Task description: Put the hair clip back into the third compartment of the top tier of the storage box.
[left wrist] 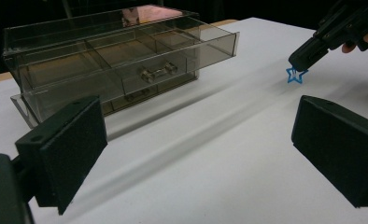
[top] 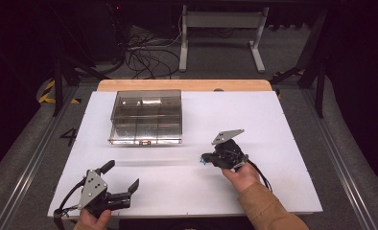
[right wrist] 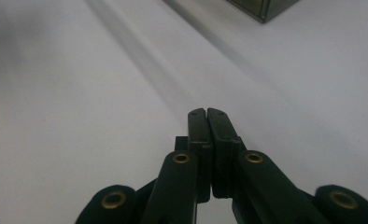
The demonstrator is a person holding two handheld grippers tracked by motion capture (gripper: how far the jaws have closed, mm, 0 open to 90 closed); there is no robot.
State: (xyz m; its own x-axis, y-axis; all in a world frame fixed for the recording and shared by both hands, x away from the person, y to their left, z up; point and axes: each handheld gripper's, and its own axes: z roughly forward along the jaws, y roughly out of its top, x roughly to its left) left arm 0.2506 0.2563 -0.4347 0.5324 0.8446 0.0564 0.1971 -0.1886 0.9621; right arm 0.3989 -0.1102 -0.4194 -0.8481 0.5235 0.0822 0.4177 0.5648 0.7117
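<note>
Nearest you, your left hand-held gripper [top: 121, 178] sits low at the front left of the white surface [top: 283, 129], jaws spread wide with nothing between them. Farther in and to the right, your right hand-held gripper [top: 205, 157] points left, its jaws pressed together; its own view shows them meeting with barely a gap. The left gripper view shows a small blue star [left wrist: 295, 74] lying flat on the surface right at the tip of that gripper, touching or nearly so; you cannot tell if it is pinched. Beyond both, toward the far left, stands a smoky clear box [top: 146, 116] with inner compartments, its drawer [left wrist: 166, 65] partly pulled out.
</note>
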